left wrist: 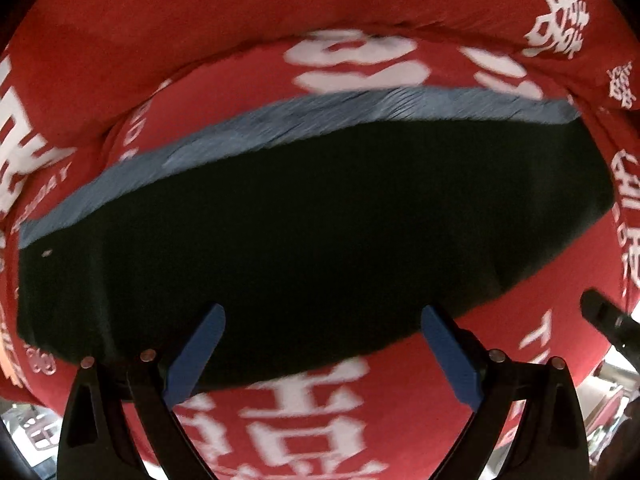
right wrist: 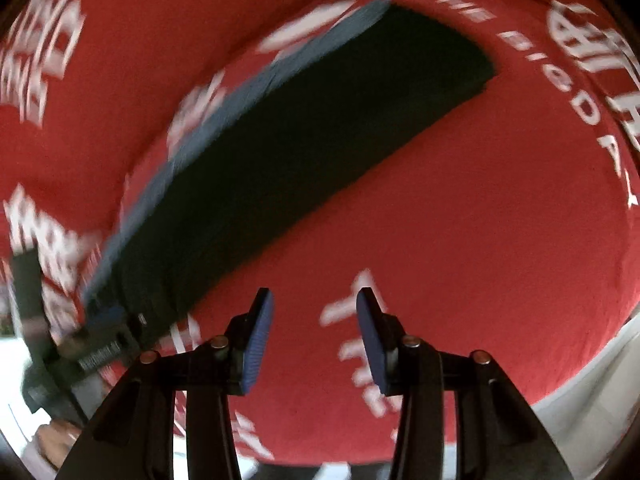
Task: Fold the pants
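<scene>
Both grippers' fingers [left wrist: 216, 344] apart, empty, above dark folded pants [left wrist: 304, 232] on red cloth [left wrist: 200, 12].

Left hand-held gripper [left wrist: 322, 350] gapes wide; right hand-held gripper [right wrist: 315, 338] stands parted, both empty.

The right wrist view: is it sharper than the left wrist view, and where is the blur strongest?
Right wrist view: blurrier; the white lettering on the red cloth smears most at left. Left wrist view: milder blur, the dark pants lose all detail in shadow. Both bend at the edges.
</scene>
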Demonstrator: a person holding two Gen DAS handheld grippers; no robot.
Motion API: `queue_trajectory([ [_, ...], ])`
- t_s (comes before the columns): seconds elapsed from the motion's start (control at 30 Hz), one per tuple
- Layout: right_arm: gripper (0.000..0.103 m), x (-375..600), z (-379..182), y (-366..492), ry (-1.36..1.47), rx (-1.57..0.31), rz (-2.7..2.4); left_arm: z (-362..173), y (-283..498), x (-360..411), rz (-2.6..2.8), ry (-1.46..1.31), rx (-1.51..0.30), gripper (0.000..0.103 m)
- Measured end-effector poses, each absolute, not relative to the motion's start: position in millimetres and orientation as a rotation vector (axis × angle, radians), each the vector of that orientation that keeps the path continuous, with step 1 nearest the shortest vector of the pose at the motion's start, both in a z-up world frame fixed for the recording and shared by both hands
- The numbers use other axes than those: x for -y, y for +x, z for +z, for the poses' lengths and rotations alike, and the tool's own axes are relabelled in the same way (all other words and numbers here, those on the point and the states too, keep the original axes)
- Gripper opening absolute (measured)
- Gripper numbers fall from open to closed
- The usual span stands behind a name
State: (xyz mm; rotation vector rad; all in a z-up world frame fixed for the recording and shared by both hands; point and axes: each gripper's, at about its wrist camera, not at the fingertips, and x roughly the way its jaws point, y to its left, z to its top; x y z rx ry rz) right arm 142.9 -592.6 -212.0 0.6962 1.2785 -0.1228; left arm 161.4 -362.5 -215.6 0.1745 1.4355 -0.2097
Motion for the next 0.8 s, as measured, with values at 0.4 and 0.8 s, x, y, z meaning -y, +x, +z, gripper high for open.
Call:
queue_trajectory([
  [0.4, 0.046, 696, -239, 177, 0.954, -1.133, -0.239, -242, 166, 400, -0.182, 0.188, -1.407, 0.102],
  [0.8, 0.015, 708, -229, 173, 0.991, -1.096, -0.291, -241, 159, 404, -0.183, 0.214, -1.402, 0.102],
])
